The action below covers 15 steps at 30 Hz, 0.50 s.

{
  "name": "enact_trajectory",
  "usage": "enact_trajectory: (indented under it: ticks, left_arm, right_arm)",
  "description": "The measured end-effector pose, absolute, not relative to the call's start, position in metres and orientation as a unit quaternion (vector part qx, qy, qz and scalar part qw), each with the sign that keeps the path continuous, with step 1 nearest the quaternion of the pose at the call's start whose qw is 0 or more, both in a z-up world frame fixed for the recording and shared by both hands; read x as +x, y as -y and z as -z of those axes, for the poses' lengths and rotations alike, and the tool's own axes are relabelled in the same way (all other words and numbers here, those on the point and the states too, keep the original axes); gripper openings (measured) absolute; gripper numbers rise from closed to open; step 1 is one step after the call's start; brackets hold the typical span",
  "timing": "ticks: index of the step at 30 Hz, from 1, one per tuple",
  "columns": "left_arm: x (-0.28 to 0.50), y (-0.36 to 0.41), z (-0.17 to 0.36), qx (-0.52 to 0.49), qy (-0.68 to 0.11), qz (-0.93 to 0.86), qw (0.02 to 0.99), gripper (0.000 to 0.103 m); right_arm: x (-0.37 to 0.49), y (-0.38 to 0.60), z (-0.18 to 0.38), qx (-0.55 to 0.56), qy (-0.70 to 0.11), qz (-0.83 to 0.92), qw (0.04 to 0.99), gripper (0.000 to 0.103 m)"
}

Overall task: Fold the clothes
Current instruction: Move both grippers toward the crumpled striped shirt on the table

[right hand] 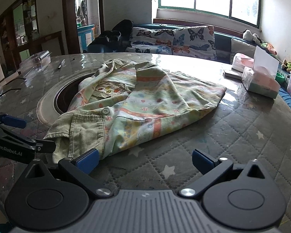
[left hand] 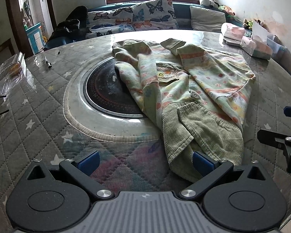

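A small pale-green child's jacket (left hand: pixel 184 81) with a floral lining and corduroy collar lies rumpled on the round table (left hand: pixel 38 106), partly over the black hotplate (left hand: pixel 108 91). It also shows in the right wrist view (right hand: pixel 141 101). My left gripper (left hand: pixel 145 161) is open and empty, just short of the corduroy edge, with its right pad (left hand: pixel 201 163) at the cloth. My right gripper (right hand: pixel 145 161) is open and empty, near the jacket's front hem. Each gripper shows at the edge of the other's view, the left one (right hand: pixel 15 136) and the right one (left hand: pixel 283 136).
Tissue packs (left hand: pixel 256 46) and boxes stand at the table's far right. A clear plastic box (left hand: pixel 11 68) and a pen (left hand: pixel 47 62) lie at the far left. A sofa with butterfly cushions (left hand: pixel 145 15) runs behind the table under the window.
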<state>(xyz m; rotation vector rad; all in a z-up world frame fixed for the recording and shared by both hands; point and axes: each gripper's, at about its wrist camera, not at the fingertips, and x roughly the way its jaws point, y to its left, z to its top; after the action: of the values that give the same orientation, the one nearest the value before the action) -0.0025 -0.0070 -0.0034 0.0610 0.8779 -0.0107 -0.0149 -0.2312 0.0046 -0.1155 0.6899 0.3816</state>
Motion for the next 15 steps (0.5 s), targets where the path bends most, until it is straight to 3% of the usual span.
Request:
enact_trajectory:
  ticks: [15]
  left_arm:
    - [-0.003,0.011,-0.006,0.042,-0.408,0.015,0.912,0.103]
  right_arm:
    - [-0.014,0.224,-0.013,-0.063,-0.327,-0.161,0.929,0.103]
